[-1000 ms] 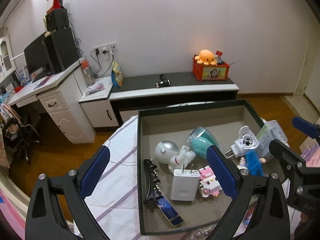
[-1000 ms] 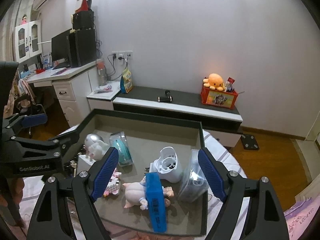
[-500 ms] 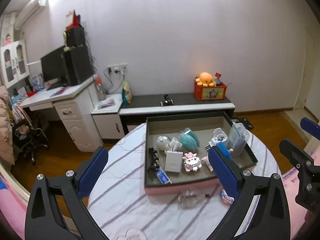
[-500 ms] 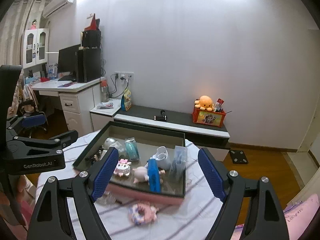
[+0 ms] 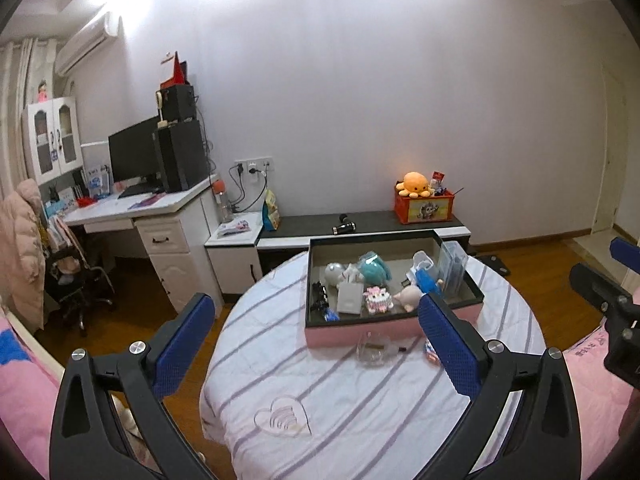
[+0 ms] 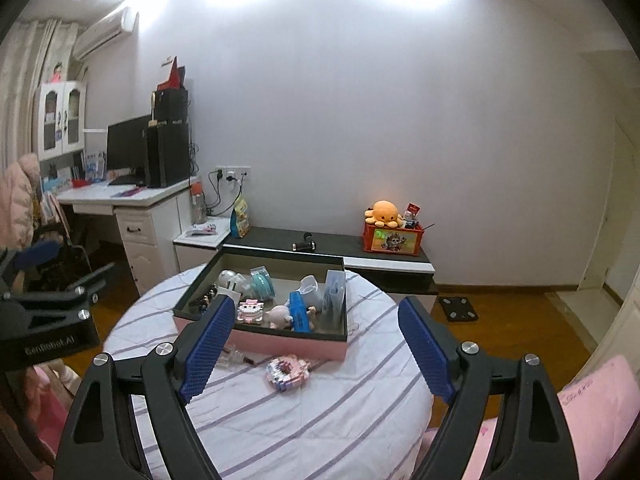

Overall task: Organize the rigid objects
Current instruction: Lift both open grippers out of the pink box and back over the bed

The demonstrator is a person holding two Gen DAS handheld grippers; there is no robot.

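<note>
Right wrist view shows a round desk (image 6: 280, 412) draped in a white cloth with lilac stripes, and on its far half a shallow rectangular box (image 6: 280, 344) with pink outer walls, a dark rim and a grey floor. Inside the box lie small rigid things close together: a teal and clear tape roll (image 6: 262, 282), a clear plastic case (image 6: 334, 294) standing on edge at the right wall, a bright blue bar (image 6: 301, 312) leaning over a pink pig figure (image 6: 279, 315), and a pink-and-white brick figure (image 6: 250, 310). Outside, just in front of the pink wall, rest a pink brick ring (image 6: 287, 373) and a clear plastic piece (image 5: 374, 350). Both the right tongs (image 6: 316, 350) and the left tongs (image 5: 316, 340) stand wide apart with nothing between their blue pads, well short of the box; the right pair has just opened slightly further.
</note>
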